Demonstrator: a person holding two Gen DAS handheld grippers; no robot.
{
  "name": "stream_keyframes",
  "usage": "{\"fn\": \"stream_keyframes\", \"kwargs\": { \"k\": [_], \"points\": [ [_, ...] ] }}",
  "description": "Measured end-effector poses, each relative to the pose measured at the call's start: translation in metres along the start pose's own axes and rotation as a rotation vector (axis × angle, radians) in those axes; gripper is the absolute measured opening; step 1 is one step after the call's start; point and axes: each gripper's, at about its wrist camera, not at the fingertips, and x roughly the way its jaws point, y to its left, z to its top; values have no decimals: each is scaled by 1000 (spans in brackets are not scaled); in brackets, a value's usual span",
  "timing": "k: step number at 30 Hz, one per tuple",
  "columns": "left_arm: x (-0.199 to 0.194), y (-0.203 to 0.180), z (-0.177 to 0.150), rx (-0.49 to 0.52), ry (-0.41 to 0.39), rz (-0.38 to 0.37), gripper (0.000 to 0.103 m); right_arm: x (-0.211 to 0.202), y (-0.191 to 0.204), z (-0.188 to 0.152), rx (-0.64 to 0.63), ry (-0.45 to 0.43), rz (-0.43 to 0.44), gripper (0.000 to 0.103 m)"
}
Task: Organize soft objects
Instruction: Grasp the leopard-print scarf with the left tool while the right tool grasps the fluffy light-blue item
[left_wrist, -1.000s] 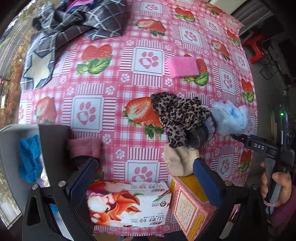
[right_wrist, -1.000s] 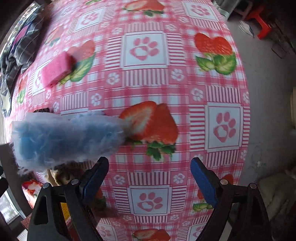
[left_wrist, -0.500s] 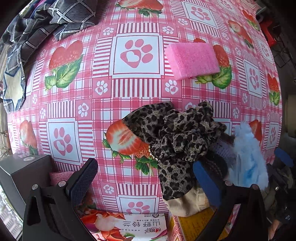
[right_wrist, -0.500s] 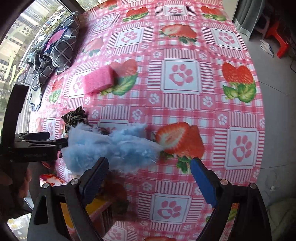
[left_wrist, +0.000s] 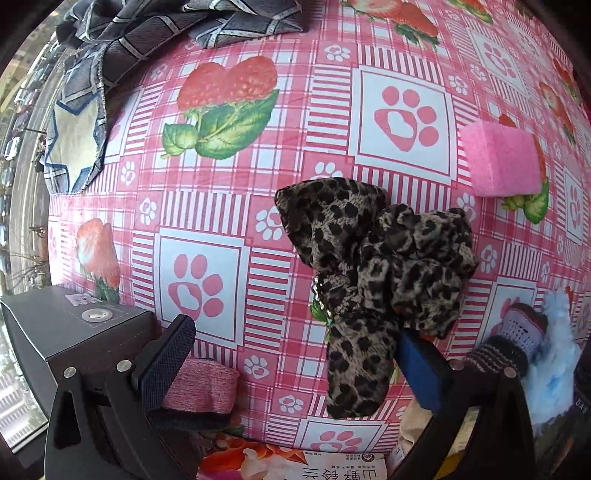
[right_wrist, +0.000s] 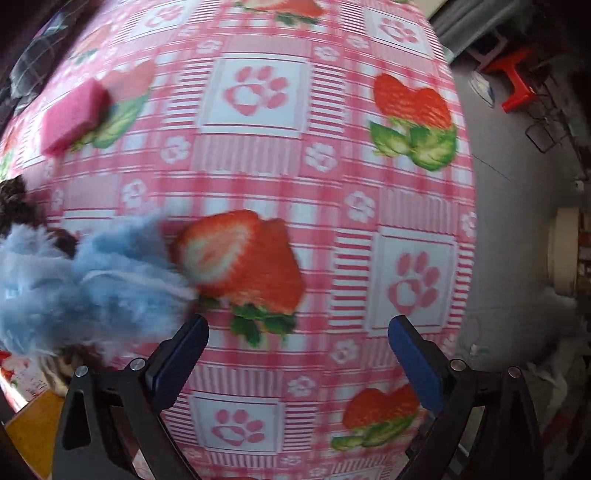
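Strawberry tablecloth (left_wrist: 402, 110) below; leopard scarf (left_wrist: 373, 266) lay lengthwise beside left gripper (left_wrist: 291, 354), spread, empty; right gripper (right_wrist: 299, 350) opening, empty.

We have lowered the left gripper (left_wrist: 295, 365) toward the leopard-print cloth (left_wrist: 373, 273), whose lower end now lies just inside the right finger. The right gripper (right_wrist: 297, 354), jaws opening, has nothing between them; the blue fluffy item (right_wrist: 85, 280) we carried now lies outside its left finger.
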Motion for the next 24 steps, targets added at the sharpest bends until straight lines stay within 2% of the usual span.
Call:
{"fn": "stream_keyframes", "kwargs": {
  "k": [1, 2, 4, 5, 7, 8, 10, 12, 15, 19, 20, 21, 22, 24],
  "points": [
    [-4, 2, -1, -1, -12, -10, 103, -2, -14, -1, 46, -3, 10, 98],
    [-8, 3, -1, -1, -20, -19, 103, -7, -26, -2, 86, -21, 58, 98],
    [-11, 6, 3, 3, -24, -37, 103, -23, -35, -7, 112, -78, 197, 99],
    [-11, 5, 6, 11, -23, -40, 103, -31, -32, -8, 79, -106, 255, 99],
    [-13, 4, 11, 26, -20, -41, 103, -48, -7, -3, -102, -154, 319, 99],
    [-13, 0, 13, 29, -17, -45, 103, -55, 12, 0, -219, -178, 306, 99],
    [-12, -4, 15, 29, -16, -58, 103, -67, 53, -1, -476, -256, 208, 99],
    [-11, -7, 17, 28, -16, -74, 103, -71, 83, -5, -658, -306, 157, 98],
    [-6, -17, 21, 28, -11, -93, 103, -60, 112, 2, -781, -314, 160, 99],
    [8, -21, 27, 12, 2, -121, 103, -40, 138, 9, -830, -279, 182, 98],
    [8, -23, 27, 9, 3, -122, 103, -41, 139, 10, -830, -261, 194, 96],
    [9, -21, 30, 7, 4, -115, 103, -37, 140, 12, -826, -242, 202, 84],
    [10, -19, 32, 6, 3, -107, 102, -33, 141, 13, -817, -217, 201, 65],
    [14, -19, 29, 14, 4, -118, 92, -28, 140, 16, -773, -165, 225, 54]
  ]
}}
